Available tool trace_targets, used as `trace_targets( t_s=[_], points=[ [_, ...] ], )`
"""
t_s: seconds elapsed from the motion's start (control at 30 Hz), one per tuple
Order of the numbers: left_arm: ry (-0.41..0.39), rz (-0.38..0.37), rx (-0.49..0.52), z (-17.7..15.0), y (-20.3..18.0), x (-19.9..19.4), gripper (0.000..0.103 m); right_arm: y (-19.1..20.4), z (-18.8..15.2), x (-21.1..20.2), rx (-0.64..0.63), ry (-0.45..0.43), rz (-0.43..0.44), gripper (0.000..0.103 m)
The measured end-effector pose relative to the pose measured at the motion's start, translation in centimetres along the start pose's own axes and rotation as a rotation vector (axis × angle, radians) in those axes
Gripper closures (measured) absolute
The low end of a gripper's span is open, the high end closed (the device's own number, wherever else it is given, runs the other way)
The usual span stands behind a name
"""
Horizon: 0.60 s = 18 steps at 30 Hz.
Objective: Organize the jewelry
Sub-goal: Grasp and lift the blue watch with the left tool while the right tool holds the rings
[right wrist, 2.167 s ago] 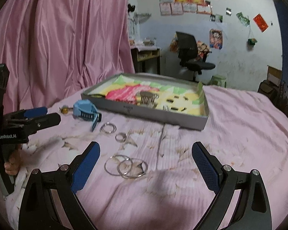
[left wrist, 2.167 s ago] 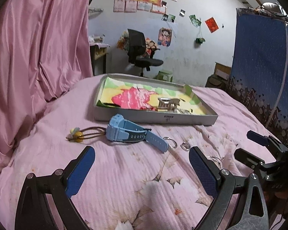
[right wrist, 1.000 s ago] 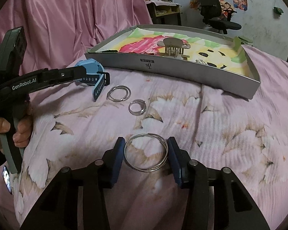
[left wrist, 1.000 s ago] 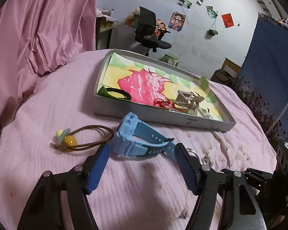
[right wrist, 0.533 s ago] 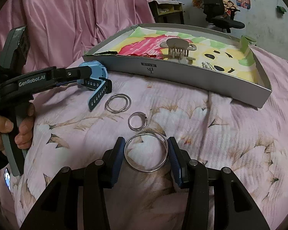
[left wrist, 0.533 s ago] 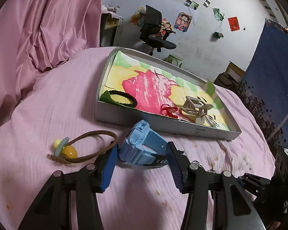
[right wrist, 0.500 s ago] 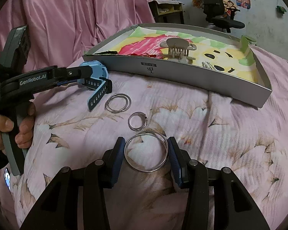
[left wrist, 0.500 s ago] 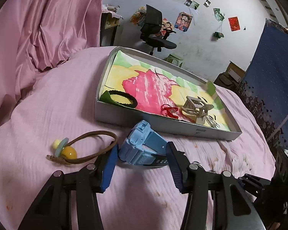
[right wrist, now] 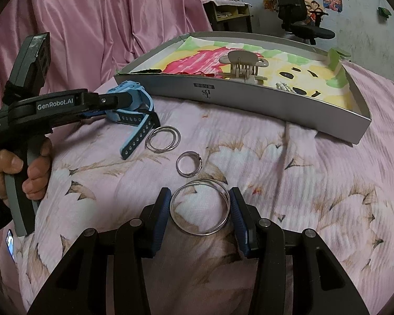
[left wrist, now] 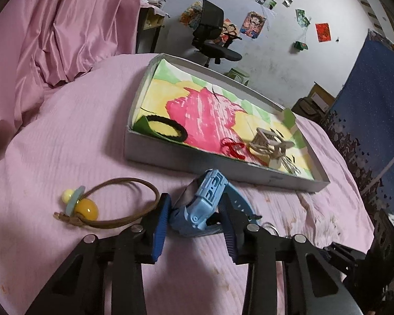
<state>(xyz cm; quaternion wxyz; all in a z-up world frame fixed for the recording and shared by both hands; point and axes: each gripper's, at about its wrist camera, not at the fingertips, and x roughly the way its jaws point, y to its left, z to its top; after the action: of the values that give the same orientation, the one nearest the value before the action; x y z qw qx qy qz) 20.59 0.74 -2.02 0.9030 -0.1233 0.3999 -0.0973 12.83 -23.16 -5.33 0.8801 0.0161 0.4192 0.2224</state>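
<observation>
Blue watch [left wrist: 202, 207] tilted; silver bangles [right wrist: 200, 206] flat

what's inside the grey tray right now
In the grey tray: black hair tie, red string piece, beige claw clip, small pale item. Its near wall hides the front strip.

Your left gripper [left wrist: 194, 210] is low, fingers [left wrist: 160, 218] narrowed; your hand [right wrist: 21, 173] grips its handle. Your right gripper [right wrist: 200, 210] is likewise narrowed, pointing forward.
</observation>
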Motion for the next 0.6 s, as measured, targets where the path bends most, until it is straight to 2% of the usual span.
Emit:
trace_targets(
  t_s=[0.17,0.23,0.6],
  points=[
    [0.019,0.004,0.06,-1.2,-1.2,-0.7,0.077,0.0,-0.4,-0.5,0.001,-0.013,0.0,0.063],
    [0.013,0.007,0.076,-1.6,-1.5,-1.2,0.085,0.0,-0.5,-0.8,0.005,-0.023,-0.002,0.063],
    [-0.052,-0.008,0.142,-2.6,-2.8,-4.3,0.085,0.0,-0.7,-3.0,0.0,-0.094,-0.027,0.063]
  ],
)
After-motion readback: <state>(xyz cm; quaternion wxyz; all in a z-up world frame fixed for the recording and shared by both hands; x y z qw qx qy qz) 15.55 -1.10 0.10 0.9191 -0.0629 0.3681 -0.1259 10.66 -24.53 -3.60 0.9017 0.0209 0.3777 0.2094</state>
